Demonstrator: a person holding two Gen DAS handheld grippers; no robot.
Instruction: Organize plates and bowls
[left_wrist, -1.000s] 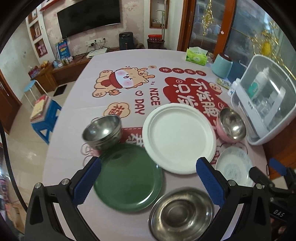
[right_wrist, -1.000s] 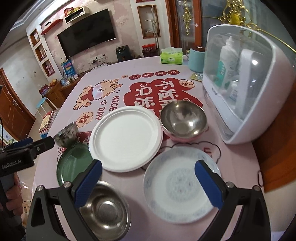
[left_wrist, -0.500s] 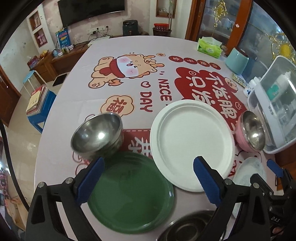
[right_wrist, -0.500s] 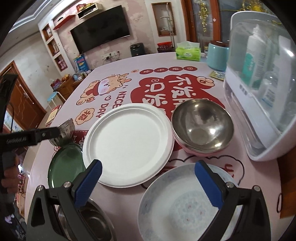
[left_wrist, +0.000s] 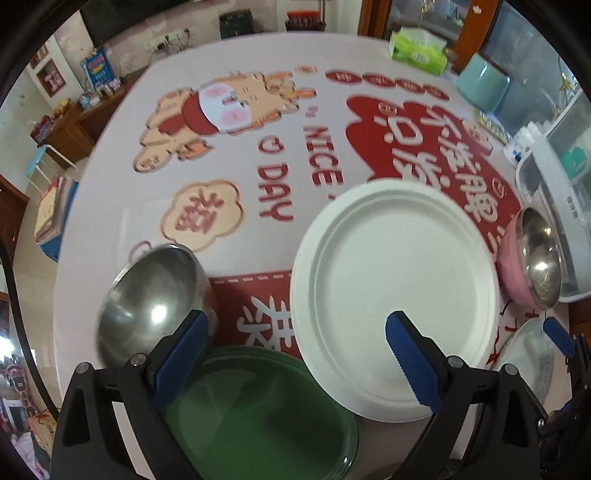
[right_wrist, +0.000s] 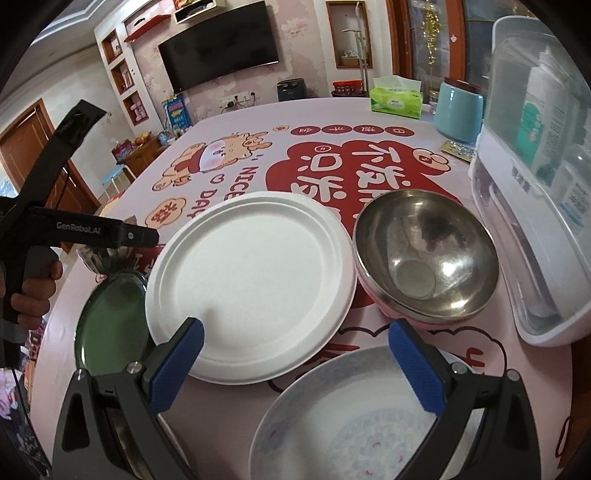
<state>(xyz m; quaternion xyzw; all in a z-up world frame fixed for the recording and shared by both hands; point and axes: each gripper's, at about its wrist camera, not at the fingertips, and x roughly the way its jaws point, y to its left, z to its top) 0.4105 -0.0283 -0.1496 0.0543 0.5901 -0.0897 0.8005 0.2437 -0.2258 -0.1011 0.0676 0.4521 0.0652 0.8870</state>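
Observation:
A large white plate (left_wrist: 395, 295) (right_wrist: 255, 284) lies mid-table. A green plate (left_wrist: 258, 413) (right_wrist: 110, 321) lies at its near left. A steel bowl (left_wrist: 151, 306) stands left of the green plate. A steel bowl with a pink outside (right_wrist: 424, 258) (left_wrist: 532, 269) stands right of the white plate. A patterned white plate (right_wrist: 351, 417) lies near the front edge. My left gripper (left_wrist: 295, 332) is open and empty above the green plate's far rim. My right gripper (right_wrist: 295, 339) is open and empty above the patterned plate's far rim.
A white lidded container with bottles (right_wrist: 543, 184) stands at the right edge. A teal canister (right_wrist: 458, 110) and a green tissue pack (right_wrist: 397, 96) stand at the far side. The printed tablecloth (left_wrist: 221, 155) covers the table. Stools and shelves stand beyond the left edge.
Both grippers have moved forward and lower over the dishes. The near steel bowl has dropped out of both views. No dish has moved.

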